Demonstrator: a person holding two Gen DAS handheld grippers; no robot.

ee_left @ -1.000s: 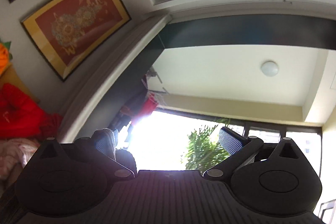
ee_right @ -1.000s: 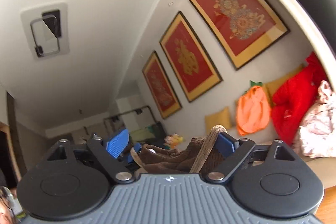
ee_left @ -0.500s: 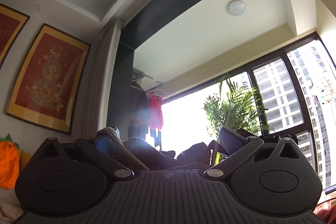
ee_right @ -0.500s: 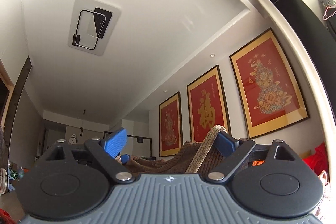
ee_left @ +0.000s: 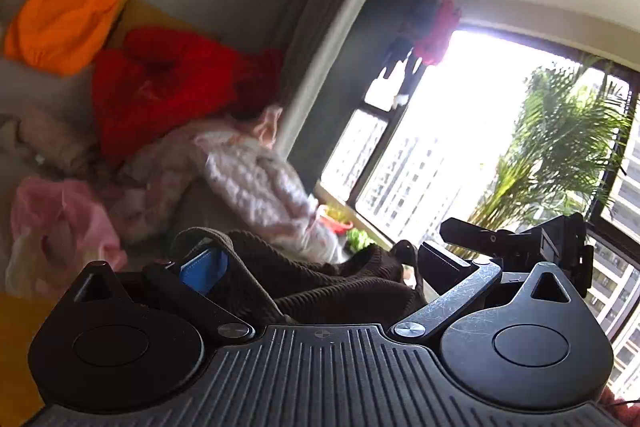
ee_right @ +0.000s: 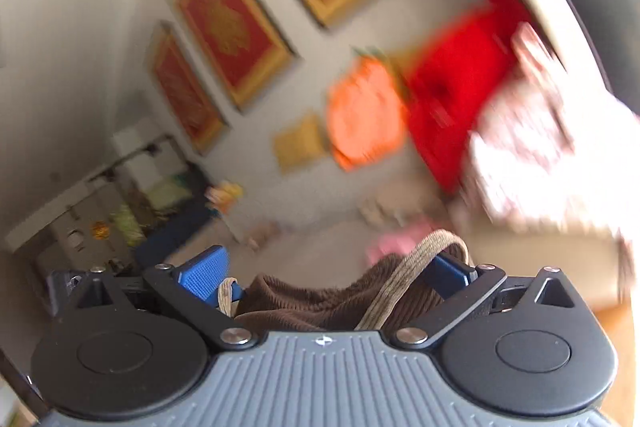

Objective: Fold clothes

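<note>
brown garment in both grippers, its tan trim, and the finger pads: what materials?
Brown garment: looks like a ribbed knit, matte; fine parallel ribs show, and it bunches softly between the right gripper fingers. Fibre unclear.
Tan trim: woven or knitted band, paler, matte; it stands in a loop.
Finger pads: blue, probably rubber or soft plastic; a fine dotted grip texture shows.

brown garment (ee_right: 320, 303): ribbed knit cloth | pads (ee_right: 202, 275): blue textured | picture frames (ee_right: 224, 23): glossy gold
</note>
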